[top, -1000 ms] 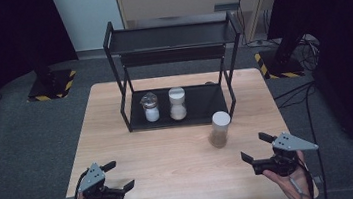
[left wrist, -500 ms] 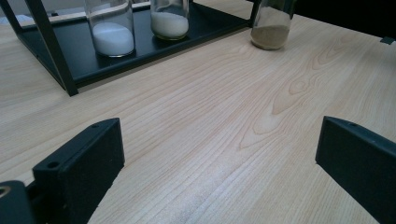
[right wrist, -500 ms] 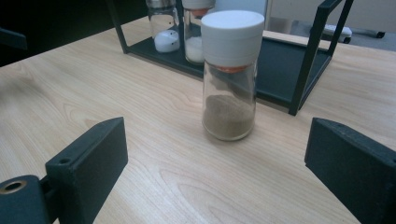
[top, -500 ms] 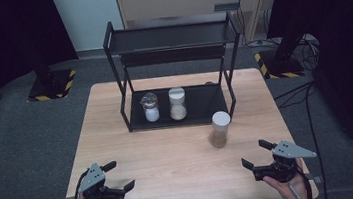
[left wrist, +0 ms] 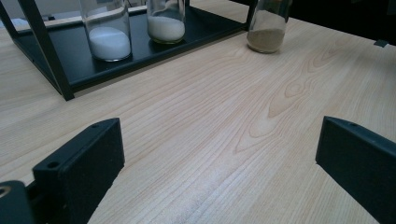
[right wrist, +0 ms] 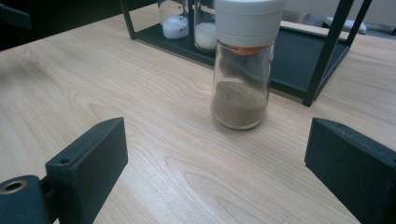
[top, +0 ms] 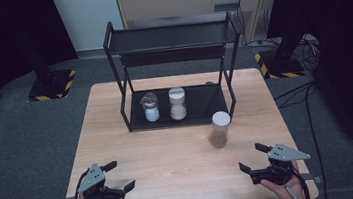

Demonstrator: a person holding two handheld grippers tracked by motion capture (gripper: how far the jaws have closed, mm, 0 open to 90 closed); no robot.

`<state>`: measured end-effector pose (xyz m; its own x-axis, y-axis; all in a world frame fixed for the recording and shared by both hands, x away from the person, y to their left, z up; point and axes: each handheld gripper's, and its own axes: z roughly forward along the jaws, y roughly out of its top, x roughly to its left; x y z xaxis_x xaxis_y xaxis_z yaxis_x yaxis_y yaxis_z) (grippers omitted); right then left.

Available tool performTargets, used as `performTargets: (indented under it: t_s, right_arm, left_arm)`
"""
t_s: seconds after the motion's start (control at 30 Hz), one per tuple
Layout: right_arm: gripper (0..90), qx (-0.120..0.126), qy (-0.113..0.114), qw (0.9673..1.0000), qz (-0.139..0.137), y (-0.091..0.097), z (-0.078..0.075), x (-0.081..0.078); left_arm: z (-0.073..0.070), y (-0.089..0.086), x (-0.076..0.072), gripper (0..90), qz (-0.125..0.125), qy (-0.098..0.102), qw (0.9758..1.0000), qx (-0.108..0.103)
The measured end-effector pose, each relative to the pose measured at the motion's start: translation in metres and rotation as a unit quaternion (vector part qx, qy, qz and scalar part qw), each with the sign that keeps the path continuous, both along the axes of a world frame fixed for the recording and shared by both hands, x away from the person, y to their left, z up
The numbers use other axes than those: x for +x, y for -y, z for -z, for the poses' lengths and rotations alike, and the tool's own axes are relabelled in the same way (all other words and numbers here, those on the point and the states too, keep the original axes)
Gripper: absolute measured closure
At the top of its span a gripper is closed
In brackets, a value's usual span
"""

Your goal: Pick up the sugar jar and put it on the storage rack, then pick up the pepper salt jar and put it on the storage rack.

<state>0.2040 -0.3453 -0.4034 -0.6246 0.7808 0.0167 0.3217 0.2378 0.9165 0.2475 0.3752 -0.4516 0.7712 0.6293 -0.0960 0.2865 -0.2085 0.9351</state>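
Brown spice jar (top: 218,129): stands upright on the bare wood of the surface (top: 181,154), just outside the rack's near right leg, right of centre. It is the one jar not yet shelved, and the nearest thing ahead of the right tool, so it reads as the piece to be picked up.

Left tool (top: 117,175): low at the near left edge of the surface, released, jaws spread wide with nothing between them. In the left gripper view only bare wood lies between the jaws, so it looks parked out of the way, not reaching.

Rack (top: 172,34): black two-tier frame at the far middle of the surface, open toward the near side, which leaves its lower tray easy to load from the front.

Clear-lidded jar (top: 151,107): on the lower tray, left of its neighbour, holding white grains.

White-capped jar (top: 177,104): just beside it on the right, holding pale grains. The right part of the tray is bare, likely the place meant for the brown spice jar.

Right tool (top: 255,156): near right edge, released, jaws wide apart. In the right gripper view the brown spice jar (right wrist: 243,65) stands upright ahead between the jaw lines, apart from both, so the tool seems lined up for a side grasp on the glass body below the cap.
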Motion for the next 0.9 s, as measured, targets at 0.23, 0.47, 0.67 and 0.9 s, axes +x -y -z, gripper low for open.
performTargets:
  t_s: [0.23, 0.47, 0.67, 0.9]
  right_arm:
    - [6.3, 0.003, 0.001, 1.0000, 0.006, 0.0013, 0.0004, -0.0011]
    - [6.3, 0.000, 0.001, 1.0000, 0.004, 0.0002, 0.0003, -0.0003]
    - [6.2, 0.000, -0.001, 1.0000, 0.006, 0.0006, 0.0003, -0.0007]
    - [4.2, 0.002, 0.001, 0.9999, 0.012, 0.0004, -0.0002, -0.0025]
  left_arm:
    - [0.0002, 0.0001, 0.0006, 0.2, 0.002, 0.000, 1.0000, 0.000]
    - [0.0001, 0.0001, 0.0005, 0.2, 0.003, 0.000, 1.0000, 0.000]
    - [-0.0004, 0.0008, 0.0006, 0.1, 0.004, 0.000, 1.0000, 0.002]
    - [0.0005, 0.0004, 0.0010, 0.2, 0.004, 0.000, 1.0000, 0.000]
